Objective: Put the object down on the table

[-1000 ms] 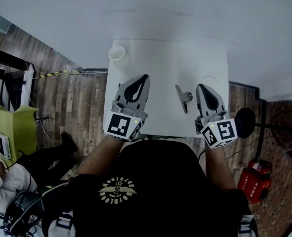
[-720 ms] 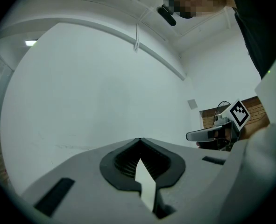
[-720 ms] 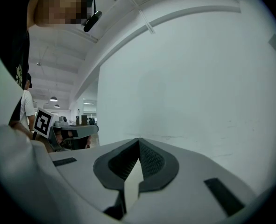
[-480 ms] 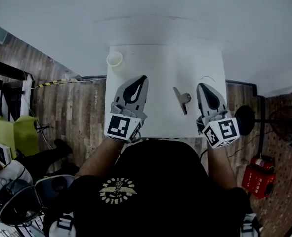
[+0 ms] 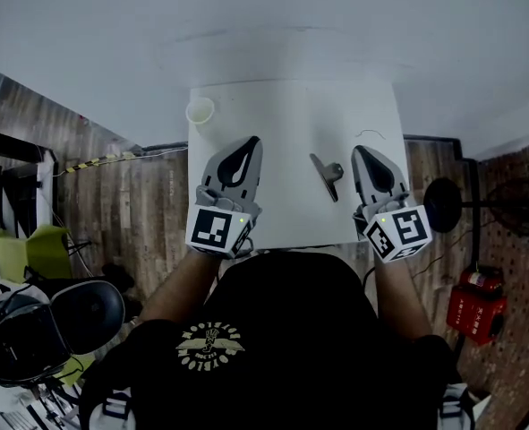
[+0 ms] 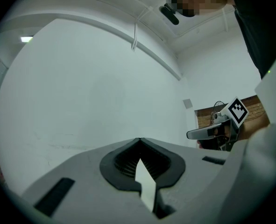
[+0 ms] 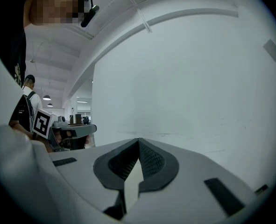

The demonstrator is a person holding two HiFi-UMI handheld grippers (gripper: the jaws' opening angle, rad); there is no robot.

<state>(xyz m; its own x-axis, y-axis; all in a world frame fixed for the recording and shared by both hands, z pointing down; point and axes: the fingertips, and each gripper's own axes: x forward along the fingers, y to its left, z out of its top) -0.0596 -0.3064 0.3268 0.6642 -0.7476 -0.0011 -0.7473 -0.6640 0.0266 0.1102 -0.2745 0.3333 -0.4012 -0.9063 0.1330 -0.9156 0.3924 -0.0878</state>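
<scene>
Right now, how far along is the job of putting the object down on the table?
Done, by the look of it: the small grey metal clip lies on the white square table, between the two grippers and apart from both. In hand: nothing. The left gripper and the right gripper both have their jaws together with nothing between them. Left to do: apparently nothing for this task.
</scene>
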